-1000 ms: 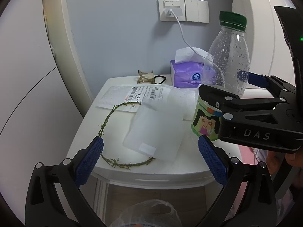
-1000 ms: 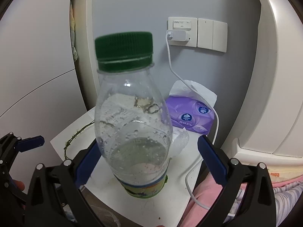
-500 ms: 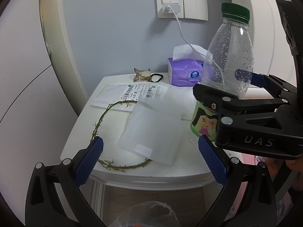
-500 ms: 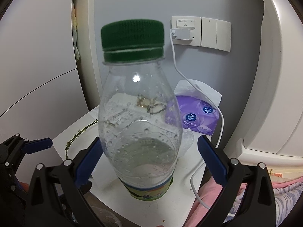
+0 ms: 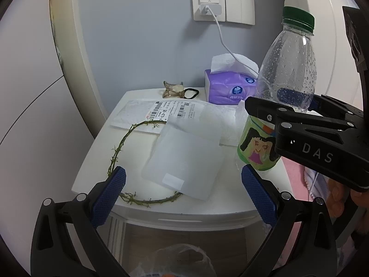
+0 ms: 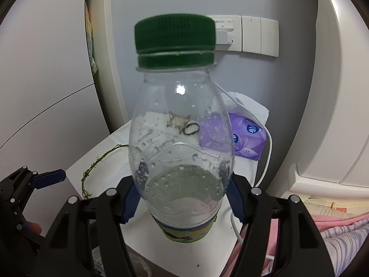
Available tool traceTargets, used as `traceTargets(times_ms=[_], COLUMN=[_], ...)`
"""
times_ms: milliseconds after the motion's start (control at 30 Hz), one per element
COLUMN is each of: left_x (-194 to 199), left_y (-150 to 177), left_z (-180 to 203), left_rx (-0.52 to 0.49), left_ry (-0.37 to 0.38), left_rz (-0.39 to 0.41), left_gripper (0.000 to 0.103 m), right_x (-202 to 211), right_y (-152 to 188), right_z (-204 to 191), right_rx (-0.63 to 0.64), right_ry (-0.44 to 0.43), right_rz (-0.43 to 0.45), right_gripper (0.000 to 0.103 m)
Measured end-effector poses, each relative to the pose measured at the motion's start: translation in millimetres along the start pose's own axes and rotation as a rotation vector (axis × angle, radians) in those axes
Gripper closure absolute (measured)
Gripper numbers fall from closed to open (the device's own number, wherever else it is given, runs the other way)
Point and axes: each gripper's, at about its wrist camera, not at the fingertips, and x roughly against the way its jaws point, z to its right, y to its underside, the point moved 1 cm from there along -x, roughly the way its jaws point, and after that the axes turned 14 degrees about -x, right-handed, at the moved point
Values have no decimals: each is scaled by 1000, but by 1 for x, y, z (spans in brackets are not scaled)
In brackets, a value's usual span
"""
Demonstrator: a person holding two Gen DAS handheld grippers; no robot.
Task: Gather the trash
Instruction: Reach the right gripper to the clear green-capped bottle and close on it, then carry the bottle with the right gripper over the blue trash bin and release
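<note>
- The clear plastic bottle with a green screw cap (image 6: 180, 138) stands upright at the right front of the white bedside table (image 5: 92, 168), its colourful cartoon label (image 5: 257, 147) low on the body and droplets inside its walls.
- The right gripper (image 6: 182, 198) has its blue pads on either side of the bottle's lower body, right against the plastic; the jaws are closing (whether they already press it firmly I cannot tell).
- The left gripper (image 5: 183, 195) hovers at the table's front edge with its jaws wide apart and nothing between them.
- On the table lie a frosted translucent plastic pouch (image 5: 184, 161), a white mailer with barcode labels (image 5: 161, 113) partly under it, and a thin green vine bent into a loop (image 5: 120, 147).
- Farther back sit a purple tissue pack (image 5: 228, 87), a clear hair claw (image 5: 171, 90) and a black hair tie (image 5: 192, 92).
- A white cable (image 5: 221, 39) runs from the wall socket down behind the tissue pack.
- A thin clear plastic bag (image 5: 182, 263) shows below the table.
</note>
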Motion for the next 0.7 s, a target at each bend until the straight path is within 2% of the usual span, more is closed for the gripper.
traceTargets(times_ms=[400,700], left_x=[57,118], left_y=[0,35], left_z=[7,0], left_rx=[17,112], left_ry=[-46,-132], left_rz=[15,-12], left_gripper=[6,6], right_x=[56,106], right_y=[-6,16], right_z=[-13,-34], right_rx=[24,61], right_ry=[-70,-153], right_rz=[26,6], right_gripper=[42,42])
